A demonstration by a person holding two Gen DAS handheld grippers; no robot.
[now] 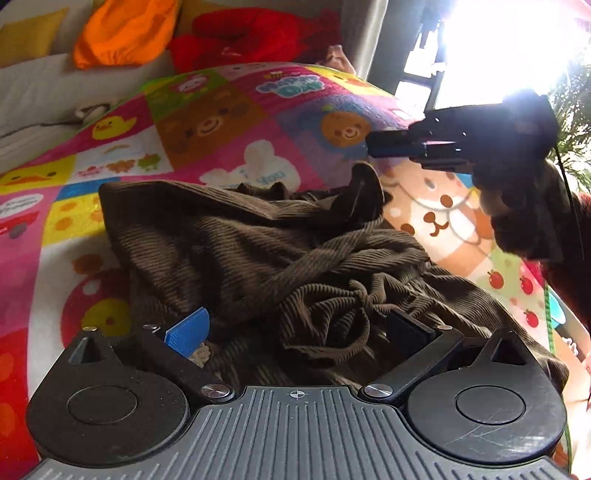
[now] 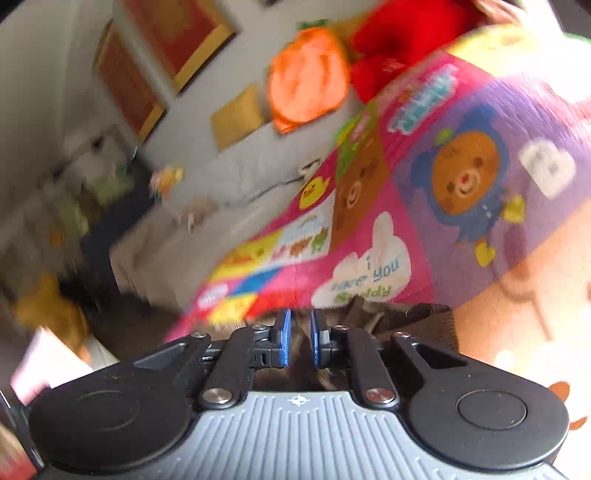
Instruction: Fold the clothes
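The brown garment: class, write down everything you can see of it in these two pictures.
The brown garment is dark brown ribbed cloth, like corduroy, with a knotted drawstring of the same cloth. It lies crumpled and unfolded on a bright cartoon-print blanket. The left gripper sits open over its near edge, cloth bunched between the fingers. The right gripper hovers above a raised corner, nearly closed, not clearly touching. The right wrist view shows only a blurred strip.

A bright patchwork blanket (image 1: 236,110) printed with cartoon bears, ducks and bunnies covers the surface. A crumpled brown ribbed garment (image 1: 258,251) lies directly on it, drawstring knotted near the front. Beyond the blanket's far edge, an orange cushion (image 1: 125,33) and a red plush item (image 1: 243,33) rest on a grey sofa (image 1: 37,88).
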